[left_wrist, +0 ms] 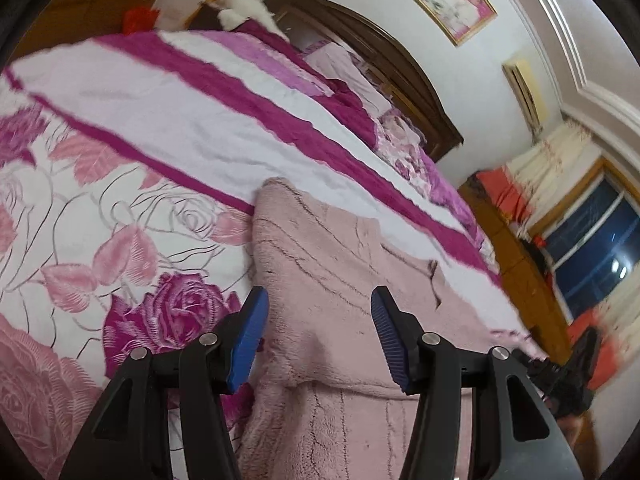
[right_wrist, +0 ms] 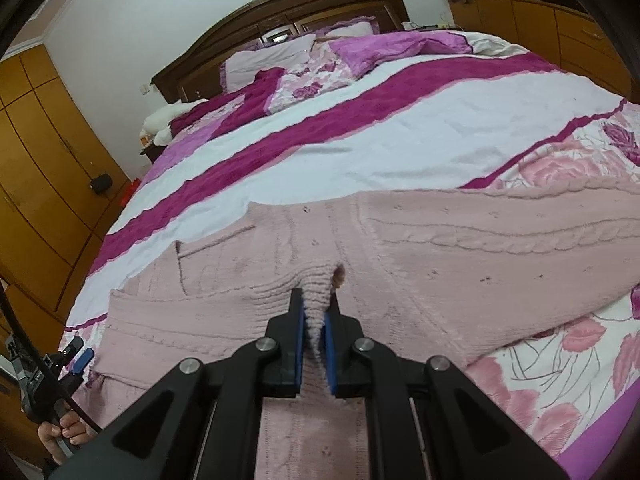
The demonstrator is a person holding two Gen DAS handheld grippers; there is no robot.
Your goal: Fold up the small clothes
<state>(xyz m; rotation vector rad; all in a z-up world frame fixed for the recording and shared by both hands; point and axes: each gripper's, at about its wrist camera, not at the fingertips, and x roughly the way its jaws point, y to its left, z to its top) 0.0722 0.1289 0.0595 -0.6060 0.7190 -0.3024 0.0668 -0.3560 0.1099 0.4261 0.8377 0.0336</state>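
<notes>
Floral bedspread point(right_wrist: 400, 140); wooden headboard point(right_wrist: 280, 12); framed picture point(left_wrist: 456, 6).

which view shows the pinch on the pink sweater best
The right wrist view: the right gripper is shut on a ridge of the pink sweater. The left wrist view shows only flat sweater under the open left gripper.

Our left gripper point(left_wrist: 318, 320) hangs with jaws spread wide, gripping nothing; our right gripper point(right_wrist: 316, 322) has jaws pinched tight.

- The pink knit sweater point(right_wrist: 460, 248) runs off the right wrist view's right and lower edges — its full outline cannot be told.
- The window point(left_wrist: 592, 248) and bedspread point(left_wrist: 168, 92) are blurred.
</notes>
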